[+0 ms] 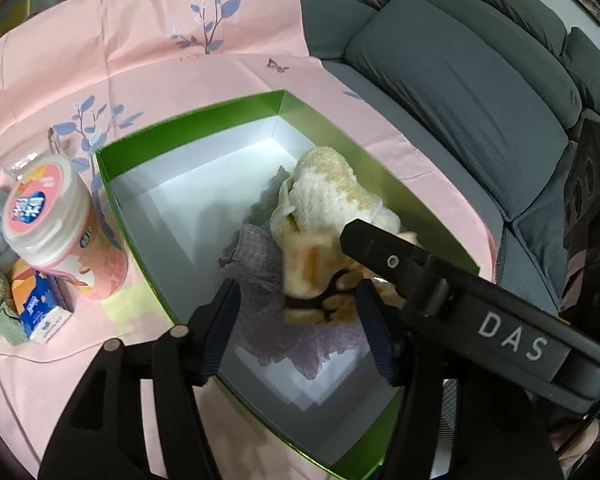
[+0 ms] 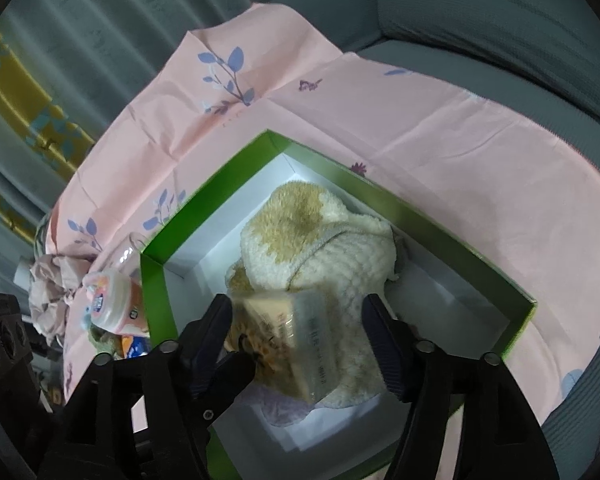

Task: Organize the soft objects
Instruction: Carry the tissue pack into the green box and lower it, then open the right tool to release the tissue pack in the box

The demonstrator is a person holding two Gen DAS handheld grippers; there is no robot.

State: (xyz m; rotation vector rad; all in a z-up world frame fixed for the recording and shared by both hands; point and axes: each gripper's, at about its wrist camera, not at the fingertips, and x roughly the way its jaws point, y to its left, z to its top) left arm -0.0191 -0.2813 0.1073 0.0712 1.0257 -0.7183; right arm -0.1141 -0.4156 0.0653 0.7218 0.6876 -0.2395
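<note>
Cream fluffy towel (image 2: pixel 320 248) lengthwise along green box (image 2: pixel 156 280)'s right wall; both hand-held grippers (image 1: pixel 296 308) (image 2: pixel 300 332) apart, gripping nothing.

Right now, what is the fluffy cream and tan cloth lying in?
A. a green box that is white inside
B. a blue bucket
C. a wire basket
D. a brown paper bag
A: the fluffy cloth lies inside the green box, whose green walls and white inner floor show around it, on the pink sheet.
</note>
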